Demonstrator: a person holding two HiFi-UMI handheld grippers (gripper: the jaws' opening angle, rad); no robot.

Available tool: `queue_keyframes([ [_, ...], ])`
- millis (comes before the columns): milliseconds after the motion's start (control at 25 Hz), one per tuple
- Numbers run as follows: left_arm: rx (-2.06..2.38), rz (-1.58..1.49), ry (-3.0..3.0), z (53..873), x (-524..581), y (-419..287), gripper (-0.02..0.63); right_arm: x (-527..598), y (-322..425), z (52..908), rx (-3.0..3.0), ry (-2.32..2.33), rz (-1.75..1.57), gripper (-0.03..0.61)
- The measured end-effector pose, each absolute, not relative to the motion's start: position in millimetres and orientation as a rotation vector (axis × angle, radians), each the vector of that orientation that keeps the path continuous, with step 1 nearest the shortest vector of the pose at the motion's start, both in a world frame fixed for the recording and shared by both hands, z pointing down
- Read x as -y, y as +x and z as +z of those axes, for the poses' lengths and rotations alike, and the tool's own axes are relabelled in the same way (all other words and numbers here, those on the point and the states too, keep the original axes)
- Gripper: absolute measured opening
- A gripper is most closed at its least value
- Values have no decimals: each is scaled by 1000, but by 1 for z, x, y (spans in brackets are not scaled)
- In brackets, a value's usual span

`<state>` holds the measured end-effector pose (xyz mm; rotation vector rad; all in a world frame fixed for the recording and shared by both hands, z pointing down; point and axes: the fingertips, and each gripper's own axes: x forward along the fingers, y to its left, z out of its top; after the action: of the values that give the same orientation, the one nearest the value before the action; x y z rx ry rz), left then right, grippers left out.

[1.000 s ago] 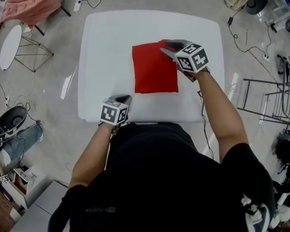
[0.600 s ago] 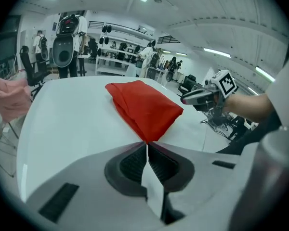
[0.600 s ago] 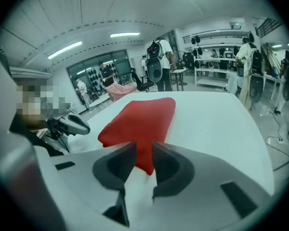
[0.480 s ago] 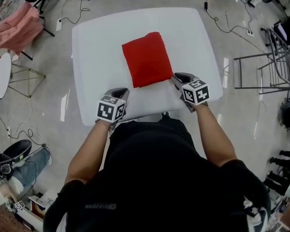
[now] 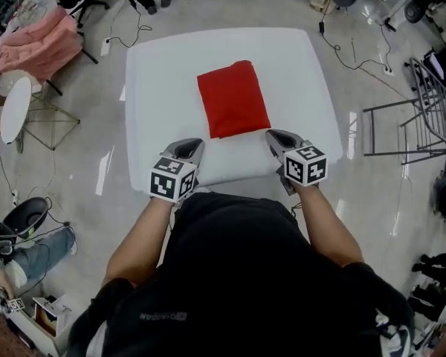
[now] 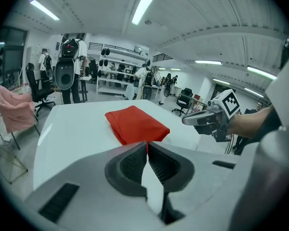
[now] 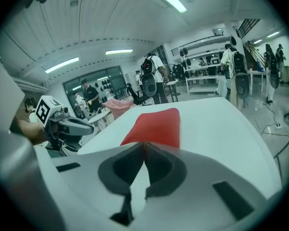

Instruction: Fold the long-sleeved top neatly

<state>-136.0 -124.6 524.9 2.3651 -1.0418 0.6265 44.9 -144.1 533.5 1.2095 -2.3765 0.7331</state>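
The long-sleeved top (image 5: 233,99) is a red folded rectangle lying flat in the middle of the white table (image 5: 156,65). It also shows in the left gripper view (image 6: 136,124) and the right gripper view (image 7: 156,124). My left gripper (image 5: 191,149) hovers at the table's near edge, left of the top, shut and empty. My right gripper (image 5: 276,137) hovers at the near edge just right of the top's near corner. Its jaws have just been closing, with nothing between them, and they now stand shut. Neither gripper touches the top.
A pink garment (image 5: 41,39) hangs over a stand at the left, beside a white round stool (image 5: 13,99). A metal rack (image 5: 431,110) stands right of the table. Cables (image 5: 357,50) run over the floor. People stand by shelves at the back (image 6: 70,71).
My right gripper has drawn back from the top's far right side to the near table edge, and its jaws have closed. The left gripper has risen a little. The top lies released.
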Motion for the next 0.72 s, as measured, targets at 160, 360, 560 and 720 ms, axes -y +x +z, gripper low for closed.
queue_keyframes([
  [160, 1123, 548, 2368, 508, 112, -111, 12, 142, 53, 499, 2489, 1146, 657, 4],
  [360, 1190, 475, 2343, 490, 90, -76, 12, 120, 68, 459, 2622, 1062, 588, 3],
  [560, 1235, 463, 2344, 483, 62, -52, 12, 97, 85, 454, 2676, 1026, 585, 3],
  [720, 1279, 461, 2332, 480, 40, -48, 12, 74, 96, 456, 2678, 1005, 616, 3],
])
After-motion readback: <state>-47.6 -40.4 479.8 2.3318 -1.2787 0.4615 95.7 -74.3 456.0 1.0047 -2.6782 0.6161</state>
